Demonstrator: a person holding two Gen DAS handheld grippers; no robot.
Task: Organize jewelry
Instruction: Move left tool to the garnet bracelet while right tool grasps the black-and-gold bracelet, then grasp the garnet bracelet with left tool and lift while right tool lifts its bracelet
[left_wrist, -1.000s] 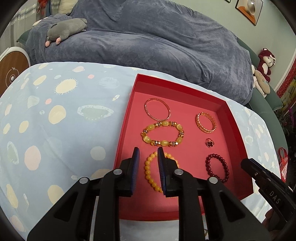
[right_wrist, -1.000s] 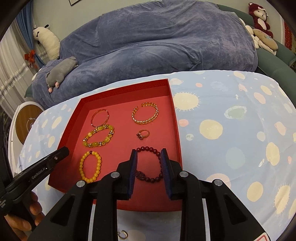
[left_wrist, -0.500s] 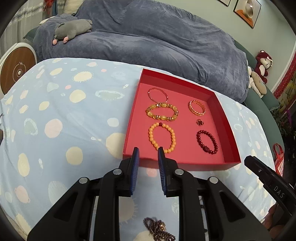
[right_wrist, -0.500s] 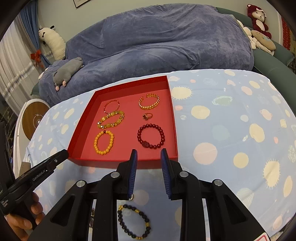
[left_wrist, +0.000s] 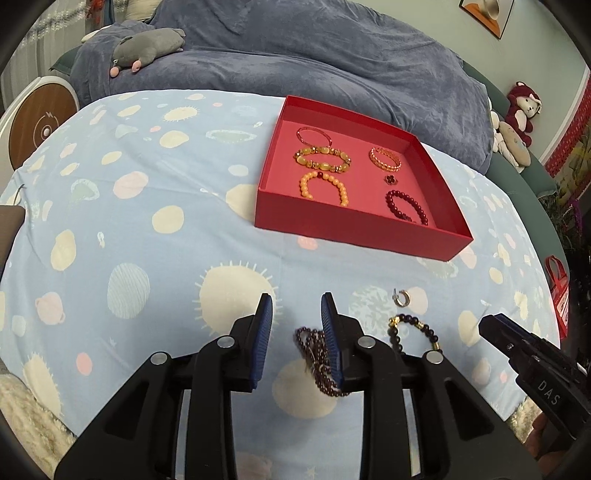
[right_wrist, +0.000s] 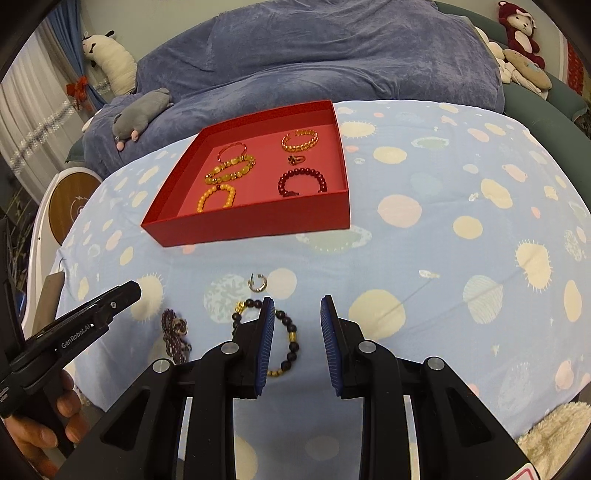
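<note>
So you're holding both grippers empty over the spotted cloth (left_wrist: 147, 221). Left gripper (left_wrist: 295, 325): jaws have just been opening, nothing between the pads. Right gripper (right_wrist: 297, 325): spread, empty. Six pieces are sitting in the red tray (left_wrist: 354, 225) at 12 o'clock: five bracelets, one ring (left_wrist: 390, 180). Three are lying loose near the fingertips: dark bead strand (left_wrist: 314, 354), black-gold bracelet (right_wrist: 288, 332), hoop earring (right_wrist: 258, 283).

Bare tablecloth (right_wrist: 424, 258) right of the red tray (right_wrist: 258, 221); loose jewelry left.
</note>
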